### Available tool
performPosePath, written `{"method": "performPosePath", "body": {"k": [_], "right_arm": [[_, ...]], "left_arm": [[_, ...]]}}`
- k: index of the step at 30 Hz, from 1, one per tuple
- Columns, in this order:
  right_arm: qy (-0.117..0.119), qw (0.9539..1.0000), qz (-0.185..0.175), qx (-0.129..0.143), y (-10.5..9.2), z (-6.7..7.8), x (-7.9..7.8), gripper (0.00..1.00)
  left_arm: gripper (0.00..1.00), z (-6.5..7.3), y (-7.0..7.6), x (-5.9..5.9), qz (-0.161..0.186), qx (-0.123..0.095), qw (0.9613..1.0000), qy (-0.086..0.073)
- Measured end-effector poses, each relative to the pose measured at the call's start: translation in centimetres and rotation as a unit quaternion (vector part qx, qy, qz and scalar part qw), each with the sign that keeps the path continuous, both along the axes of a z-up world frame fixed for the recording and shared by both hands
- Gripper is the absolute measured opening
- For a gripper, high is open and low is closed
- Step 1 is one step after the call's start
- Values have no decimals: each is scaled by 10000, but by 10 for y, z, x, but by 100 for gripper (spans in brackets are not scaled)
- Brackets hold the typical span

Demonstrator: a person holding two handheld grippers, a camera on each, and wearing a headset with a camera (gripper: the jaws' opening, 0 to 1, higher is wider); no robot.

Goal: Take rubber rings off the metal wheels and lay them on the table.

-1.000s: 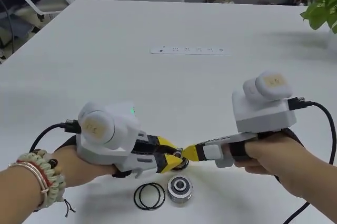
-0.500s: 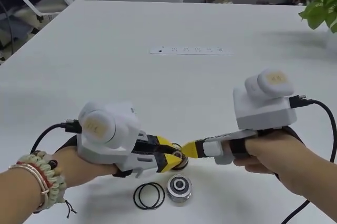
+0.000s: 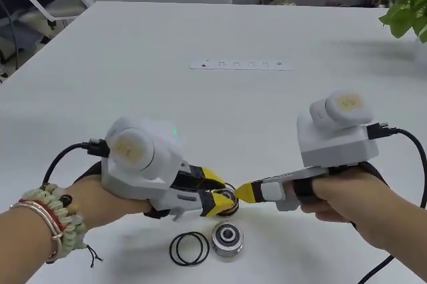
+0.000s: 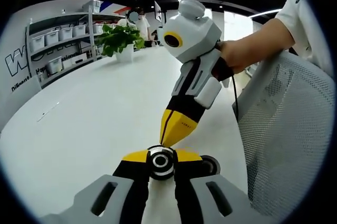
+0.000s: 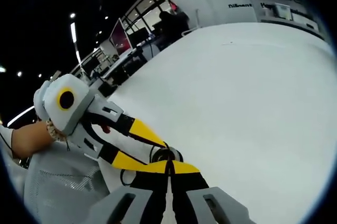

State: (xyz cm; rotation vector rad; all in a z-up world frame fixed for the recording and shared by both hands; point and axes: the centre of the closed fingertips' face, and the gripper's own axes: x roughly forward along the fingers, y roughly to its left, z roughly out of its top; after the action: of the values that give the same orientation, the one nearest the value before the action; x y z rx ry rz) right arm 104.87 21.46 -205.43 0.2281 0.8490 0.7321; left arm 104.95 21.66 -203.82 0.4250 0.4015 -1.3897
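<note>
Left gripper view. Shows the left gripper (image 4: 160,156) clamped tight on a metal wheel (image 4: 160,164), hub toward the lens, over the white table (image 4: 89,124). Shows the right gripper (image 4: 172,132) reaching in from above with its jaws pressed together and its tip touching the wheel's upper edge. Gives the plainest look at the hold on the wheel, but cannot settle whether any rubber sits in the right gripper's pinch.

Right gripper view. Looks along the right gripper's own jaws, which are narrowed to a hairline slit, tip right at the wheel's rim between the left gripper's yellow jaws. Confirms the closure that the other close view only hints at. Too small to tell a ring in the pinch.

Head view. Gives the layout that the close views leave unclear: two rubber rings (image 3: 189,249) lying flat and overlapping on the table, just beside a bare wheel (image 3: 227,239), both near the grippers. Places a power strip (image 3: 240,65) well apart, farther up the table. Shows a thin dark loop where the tips meet, probably the held wheel's ring.

Reads as the step of peeling a ring from the held wheel. Calls next for a pinch on rubber alone, a pull away from the rim with the wheel locked, then laying the ring by the other two.
</note>
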Motion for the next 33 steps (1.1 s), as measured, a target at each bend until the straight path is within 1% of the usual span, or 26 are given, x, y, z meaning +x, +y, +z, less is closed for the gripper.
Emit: {"method": "performPosePath", "body": {"k": [3,5,6,7,8,9,12,14,17,19,22,25,29,33], "right_arm": [[1,10000,-27,28,-2,1,1,0],[8,10000,-32,42,-3,1,1,0],[16,10000,-31,52,-2,1,0,0],[27,10000,-29,65,-2,0,0,0],[37,10000,-22,83,-1,1,0,0],[32,10000,-20,83,-1,1,0,0],[7,9999,-18,130,-1,4,1,0],[-3,9999,-16,160,0,5,1,0],[-16,9998,10,208,2,6,1,0],[-11,9997,30,231,3,6,1,0],[-22,9996,86,263,6,8,0,0],[-51,9995,121,295,8,10,-1,0],[-68,9992,158,355,12,14,-2,0],[-66,9989,214,406,16,15,-4,0]], "left_arm": [[16,14,-2,-1,-38,-117,9999,-89],[20,23,-3,-3,-68,-205,9997,-72],[23,25,-3,-4,-86,-206,9997,-71],[25,27,-2,-4,-107,-180,9997,-103],[27,28,-1,-5,-139,-114,9997,-184],[29,28,2,-4,-234,24,9990,-376],[36,33,6,-9,-358,138,9984,-417],[42,40,10,-11,-396,166,9981,-450],[50,48,18,-14,-377,152,9984,-396],[54,53,23,-15,-340,138,9986,-377],[59,61,30,-17,-287,116,9987,-395],[64,72,41,-21,-196,15,9990,-396],[65,83,56,-24,-67,-58,9990,-430],[67,89,72,-28,91,-74,9988,-478]]}}
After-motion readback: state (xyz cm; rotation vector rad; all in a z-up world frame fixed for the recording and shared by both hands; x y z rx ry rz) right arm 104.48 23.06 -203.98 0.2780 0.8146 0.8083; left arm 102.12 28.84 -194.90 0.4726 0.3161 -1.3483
